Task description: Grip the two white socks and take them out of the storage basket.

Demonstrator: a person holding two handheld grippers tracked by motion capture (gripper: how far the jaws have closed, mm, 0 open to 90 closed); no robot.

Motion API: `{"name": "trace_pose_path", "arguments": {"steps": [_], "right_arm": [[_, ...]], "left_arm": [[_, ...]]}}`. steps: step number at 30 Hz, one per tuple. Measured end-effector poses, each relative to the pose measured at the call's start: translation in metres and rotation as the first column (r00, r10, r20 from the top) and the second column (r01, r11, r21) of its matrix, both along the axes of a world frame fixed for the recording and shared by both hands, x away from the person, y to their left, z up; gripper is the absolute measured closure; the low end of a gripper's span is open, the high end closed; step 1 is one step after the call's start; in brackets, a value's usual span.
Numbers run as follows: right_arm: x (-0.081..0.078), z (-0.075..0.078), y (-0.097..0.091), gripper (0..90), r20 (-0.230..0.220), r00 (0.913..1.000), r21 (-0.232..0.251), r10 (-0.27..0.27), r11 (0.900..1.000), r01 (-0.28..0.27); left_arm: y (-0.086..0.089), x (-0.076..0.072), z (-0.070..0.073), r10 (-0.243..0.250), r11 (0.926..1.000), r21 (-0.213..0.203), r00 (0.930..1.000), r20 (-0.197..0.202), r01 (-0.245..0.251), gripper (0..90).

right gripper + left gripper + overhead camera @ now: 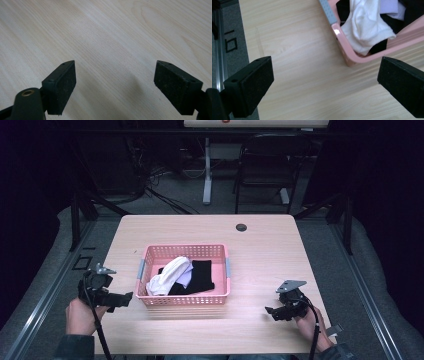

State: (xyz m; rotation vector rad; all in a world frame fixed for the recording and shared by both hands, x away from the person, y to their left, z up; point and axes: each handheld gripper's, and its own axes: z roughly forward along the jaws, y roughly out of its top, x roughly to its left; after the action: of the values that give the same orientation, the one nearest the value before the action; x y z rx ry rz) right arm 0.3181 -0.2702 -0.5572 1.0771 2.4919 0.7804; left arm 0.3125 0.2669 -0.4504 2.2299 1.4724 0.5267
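**High view: ready to reach into the basket**

My left gripper point(127, 297) and right gripper point(269, 311) are both wide open and hold nothing. The clothes point(170, 276) lie in the pink basket point(185, 300) between them. I think I must reach in and grab next.

basket point(352, 53): far end cut off | black cloth point(379, 46): mostly hidden, perhaps socks
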Motion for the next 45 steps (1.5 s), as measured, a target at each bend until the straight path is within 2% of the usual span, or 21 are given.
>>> {"name": "trace_pose_path", "arguments": {"steps": [6,7,14,20,25,31,33,34,37,39,41,43,45], "right_arm": [[0.000,0.000,0.000,17.2,-0.002,1.0000,-0.006,0.003,1.0000,-0.003],[0.000,0.000,0.000,17.2,0.001,1.0000,-0.003,0.000,1.0000,0.000],[-0.001,0.001,0.000,17.1,-0.003,1.0000,0.000,-0.003,1.0000,0.003],[0.000,0.000,0.000,16.7,-0.005,1.0000,-0.001,-0.003,1.0000,0.003],[0.000,0.000,0.000,16.6,-0.008,1.0000,-0.005,0.003,1.0000,-0.003],[-0.001,-0.001,0.001,16.4,0.000,1.0000,0.001,0.000,1.0000,0.000],[-0.001,0.000,0.000,16.4,-0.002,1.0000,-0.003,-0.002,1.0000,0.002],[0.000,0.000,0.000,16.4,-0.006,1.0000,-0.002,-0.002,1.0000,0.002],[0.000,-0.001,0.000,16.3,-0.008,1.0000,-0.003,0.000,1.0000,0.000],[-0.001,0.000,0.000,16.3,-0.004,1.0000,-0.003,0.000,1.0000,0.000],[-0.001,0.000,0.000,16.3,-0.003,1.0000,0.000,-0.001,1.0000,0.001],[-0.001,0.000,0.000,16.3,-0.004,1.0000,-0.008,0.001,1.0000,-0.001],[-0.001,0.000,0.001,16.3,-0.003,1.0000,-0.005,-0.002,1.0000,0.002]], "left_arm": [[-0.016,0.023,0.018,-0.050,0.9985,0.023,0.9987,0.006,0.050,0.3],[-0.023,0.031,0.024,-0.064,0.9977,0.024,0.9980,0.005,0.064,0.2],[-0.041,0.049,0.035,-0.110,0.9927,0.047,0.9939,-0.007,0.111,0.2],[-0.056,0.064,0.037,-0.141,0.9889,0.044,0.9897,-0.026,0.142,0.3],[-0.073,0.076,0.024,-0.153,0.9860,0.053,0.9846,-0.084,0.158,1.9],[-0.088,0.089,0.003,-0.179,0.9812,0.046,0.9732,-0.144,0.188,7.2],[-0.093,0.093,-0.005,-0.189,0.9790,0.043,0.9674,-0.168,0.199,12.3],[-0.095,0.095,-0.009,-0.204,0.9765,0.030,0.9597,-0.193,0.213,17.2],[-0.103,0.098,-0.019,-0.218,0.9705,0.050,0.9478,-0.232,0.236,25.2],[-0.108,0.101,-0.025,-0.229,0.9672,0.051,0.9409,-0.250,0.249,35.5],[-0.109,0.102,-0.026,-0.233,0.9656,0.054,0.9383,-0.256,0.254,43.5],[-0.111,0.104,-0.030,-0.232,0.9631,0.070,0.9333,-0.274,0.260,45.1],[-0.113,0.106,-0.034,-0.219,0.9621,0.096,0.9331,-0.285,0.255,47.8]]}}
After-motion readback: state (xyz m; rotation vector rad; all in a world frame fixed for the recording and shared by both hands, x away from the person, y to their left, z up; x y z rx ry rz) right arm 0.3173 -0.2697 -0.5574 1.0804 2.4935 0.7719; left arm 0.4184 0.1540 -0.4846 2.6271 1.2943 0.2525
